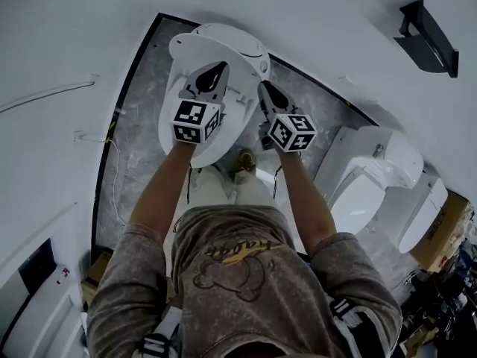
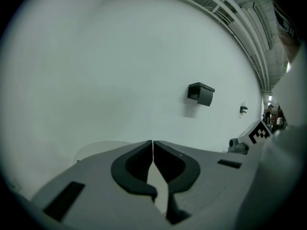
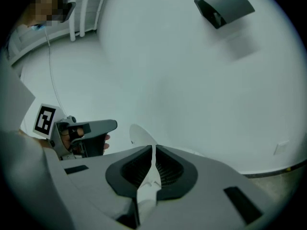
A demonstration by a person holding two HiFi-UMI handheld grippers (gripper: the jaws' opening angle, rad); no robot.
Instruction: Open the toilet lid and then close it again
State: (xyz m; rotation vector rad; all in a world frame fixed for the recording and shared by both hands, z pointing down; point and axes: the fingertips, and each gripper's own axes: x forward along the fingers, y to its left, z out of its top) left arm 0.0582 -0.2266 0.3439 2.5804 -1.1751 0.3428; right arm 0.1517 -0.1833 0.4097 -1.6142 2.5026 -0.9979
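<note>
The left tool (image 2: 152,145) has its jaws together, tips meeting with nothing between them. Through the slot behind the tips only a pale surface shows. The right tool (image 3: 153,150) is likewise closed at the tips. A white sliver fills the slot behind them, and whether the pads press on it cannot be told.

Both tools are held side by side at arm's length over the toilet lid (image 1: 232,129). The left one lies over the lid's middle and the right one is at the lid's right edge. Just beyond the right tool's tips, slightly to their left, a rounded white edge of the lid stands up against the wall (image 3: 158,80). In the left gripper view a pale curve of the lid shows past the tool's left side.

A black holder (image 2: 200,94) is fixed to the wall above and to the right of the left tool, well apart from it. From the right tool it sits high up and to the right.

Below the tools is a grey marbled floor (image 1: 141,155). A second toilet (image 1: 373,177) stands well to the right of the right tool, with a cardboard box (image 1: 447,230) beyond it.
</note>
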